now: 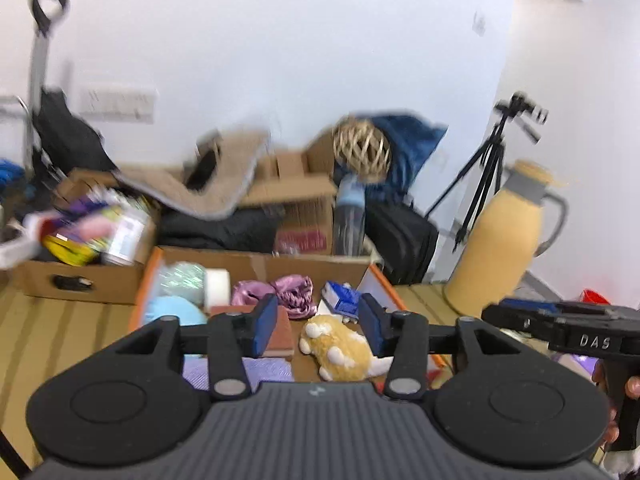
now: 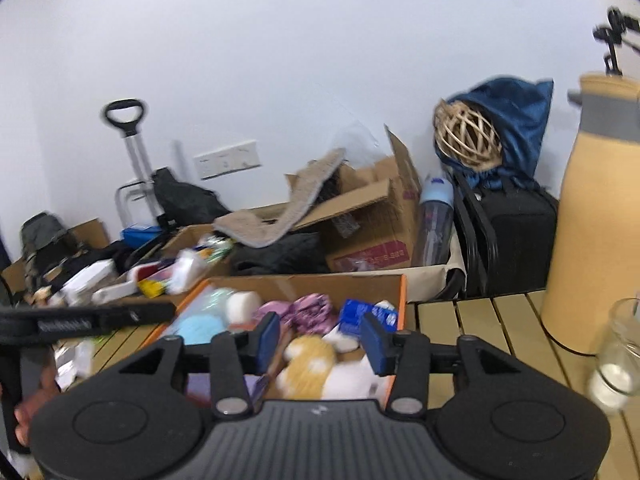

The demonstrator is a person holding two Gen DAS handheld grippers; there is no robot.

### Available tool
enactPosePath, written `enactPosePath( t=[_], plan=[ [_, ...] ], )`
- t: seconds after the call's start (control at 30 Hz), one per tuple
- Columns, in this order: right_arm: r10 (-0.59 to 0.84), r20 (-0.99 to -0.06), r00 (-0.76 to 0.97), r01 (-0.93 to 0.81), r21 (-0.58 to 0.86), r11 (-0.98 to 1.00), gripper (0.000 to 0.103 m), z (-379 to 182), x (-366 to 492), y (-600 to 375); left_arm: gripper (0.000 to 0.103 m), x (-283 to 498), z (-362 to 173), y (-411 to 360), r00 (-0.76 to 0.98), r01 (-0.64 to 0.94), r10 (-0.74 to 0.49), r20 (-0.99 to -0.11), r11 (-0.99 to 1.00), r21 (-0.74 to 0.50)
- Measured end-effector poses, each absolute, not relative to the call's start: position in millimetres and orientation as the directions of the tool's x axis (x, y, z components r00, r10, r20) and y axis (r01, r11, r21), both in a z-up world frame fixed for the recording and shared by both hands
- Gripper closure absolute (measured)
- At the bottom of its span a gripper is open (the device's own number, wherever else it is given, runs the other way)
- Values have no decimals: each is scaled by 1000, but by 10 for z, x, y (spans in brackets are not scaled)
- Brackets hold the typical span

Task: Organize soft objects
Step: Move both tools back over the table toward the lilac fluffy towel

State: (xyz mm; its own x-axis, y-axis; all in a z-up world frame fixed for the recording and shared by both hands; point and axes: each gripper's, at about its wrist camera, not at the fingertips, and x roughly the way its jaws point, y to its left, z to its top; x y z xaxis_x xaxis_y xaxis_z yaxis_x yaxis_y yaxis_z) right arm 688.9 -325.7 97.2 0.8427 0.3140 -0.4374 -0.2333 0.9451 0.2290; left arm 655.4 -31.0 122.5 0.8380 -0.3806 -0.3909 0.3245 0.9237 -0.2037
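Where the left wrist camera looks forward over its own black housing, the left gripper hangs above a shallow cardboard box with orange edges, its two blue-padded jaws standing apart with nothing pressed between them. Seen between and below them, a yellow and white plush hamster lies on the box floor near its front edge. Further back in the box lie a crumpled shiny purple cloth, a pale blue fluffy item, a white roll and a small blue and white packet. The box rests on a slatted yellow wooden desk. A tall tan insulated jug with a grey collar stands toward the desk's right edge. At the right border the right gripper's black body is seen from the side, a hand around its handle.

From the right wrist camera, the right gripper hovers over the same box, its blue pads likewise apart and empty. The plush hamster, blurred, lies beneath them. The purple cloth sits behind it, mid-box. A clear drinking glass stands on the desk at the right edge, just in front of the tan jug. The left gripper's black body crosses the left border.
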Motion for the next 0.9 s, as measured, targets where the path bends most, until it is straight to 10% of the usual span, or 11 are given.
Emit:
enactPosePath(
  t=[0.13,0.47,0.9],
  plan=[
    [349,-405,845,-290,199,936,52,1082,6106,-3172,27,5644,1272,-164,878,335,-366,-310,930,-150],
    [400,-387,831,-366,162,917,34,798,4291,-2905,4,3743,663,101,916,260,-278,-290,960,-99],
    [394,-413,821,-314,249,916,22,209,3023,-2828,0,2913,497,295,951,120,-124,-282,992,-34]
  ],
)
